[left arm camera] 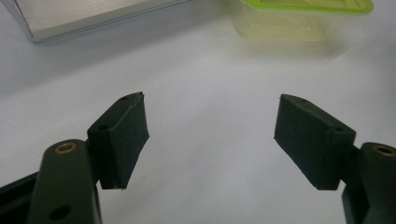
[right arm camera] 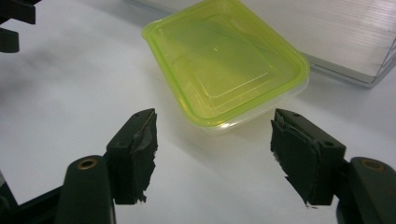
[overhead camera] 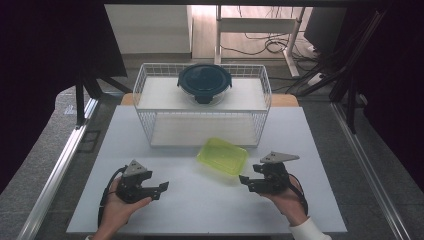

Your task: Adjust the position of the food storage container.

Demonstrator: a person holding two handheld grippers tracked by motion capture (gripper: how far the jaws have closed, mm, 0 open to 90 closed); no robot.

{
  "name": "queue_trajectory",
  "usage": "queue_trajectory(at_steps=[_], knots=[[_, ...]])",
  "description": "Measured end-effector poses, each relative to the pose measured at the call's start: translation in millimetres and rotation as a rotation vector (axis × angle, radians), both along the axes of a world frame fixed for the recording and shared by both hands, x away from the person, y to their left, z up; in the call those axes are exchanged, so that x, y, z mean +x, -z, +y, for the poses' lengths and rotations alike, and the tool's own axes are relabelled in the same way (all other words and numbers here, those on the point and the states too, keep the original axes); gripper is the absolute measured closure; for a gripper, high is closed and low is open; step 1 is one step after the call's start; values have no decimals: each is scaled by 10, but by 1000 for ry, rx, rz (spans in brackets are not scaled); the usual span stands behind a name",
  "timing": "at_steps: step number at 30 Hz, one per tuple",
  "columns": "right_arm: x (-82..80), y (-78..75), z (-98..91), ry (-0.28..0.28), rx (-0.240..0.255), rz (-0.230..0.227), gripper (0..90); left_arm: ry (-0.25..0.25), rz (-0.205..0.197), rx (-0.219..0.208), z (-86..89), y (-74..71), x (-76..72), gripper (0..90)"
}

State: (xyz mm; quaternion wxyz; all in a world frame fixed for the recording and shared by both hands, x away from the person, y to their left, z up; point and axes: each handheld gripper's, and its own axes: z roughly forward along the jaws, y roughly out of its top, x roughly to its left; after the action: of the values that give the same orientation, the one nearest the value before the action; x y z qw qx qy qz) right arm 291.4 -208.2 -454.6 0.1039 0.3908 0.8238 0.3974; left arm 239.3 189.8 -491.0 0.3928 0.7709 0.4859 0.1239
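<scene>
A clear rectangular container with a lime-green lid [overhead camera: 222, 155] lies on the white table [overhead camera: 200, 200], just in front of the wire basket. In the right gripper view the green-lidded container [right arm camera: 224, 63] sits just beyond my right gripper [right arm camera: 214, 140], whose jaws stand apart with nothing between them. From above, my right gripper [overhead camera: 245, 180] rests near the container's right front corner. My left gripper [overhead camera: 162, 189] is held low at the table's left front, open and empty. The left gripper view has the container [left arm camera: 289, 21] farther off, beyond my left gripper [left arm camera: 210, 135].
A white wire basket [overhead camera: 202, 107] with two shelves stands at the back of the table. A round dark-lidded glass container [overhead camera: 204, 81] sits on its upper shelf. Beyond the table are a desk frame and cables on the floor [overhead camera: 270, 45].
</scene>
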Motion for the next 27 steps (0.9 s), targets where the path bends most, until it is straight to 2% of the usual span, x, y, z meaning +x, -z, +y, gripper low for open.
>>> queue_trajectory(at_steps=[3,7,11,13,15,20,21,24,26,27], knots=[[6,-26,-16,-8,8,-1,335,5,1,-5,3,2,3,234],[17,-71,-11,-21,-7,-11,340,14,6,-21,18,0,0,232],[76,-148,28,-40,-17,-28,397,16,15,-36,52,9,4,232],[176,-209,82,-71,-26,-26,466,12,16,-29,68,4,22,232],[211,-221,101,-78,-33,-21,486,11,18,-33,72,1,24,232],[489,-277,228,-111,-91,3,553,14,33,-32,75,18,27,228],[573,-294,277,-124,-115,6,579,9,37,-30,71,28,33,224],[630,-307,319,-139,-134,6,612,1,37,-21,71,38,42,220],[708,-324,387,-144,-159,6,694,-1,41,-17,84,48,51,220],[708,-324,387,-144,-159,6,694,-1,41,-17,84,48,51,220]])
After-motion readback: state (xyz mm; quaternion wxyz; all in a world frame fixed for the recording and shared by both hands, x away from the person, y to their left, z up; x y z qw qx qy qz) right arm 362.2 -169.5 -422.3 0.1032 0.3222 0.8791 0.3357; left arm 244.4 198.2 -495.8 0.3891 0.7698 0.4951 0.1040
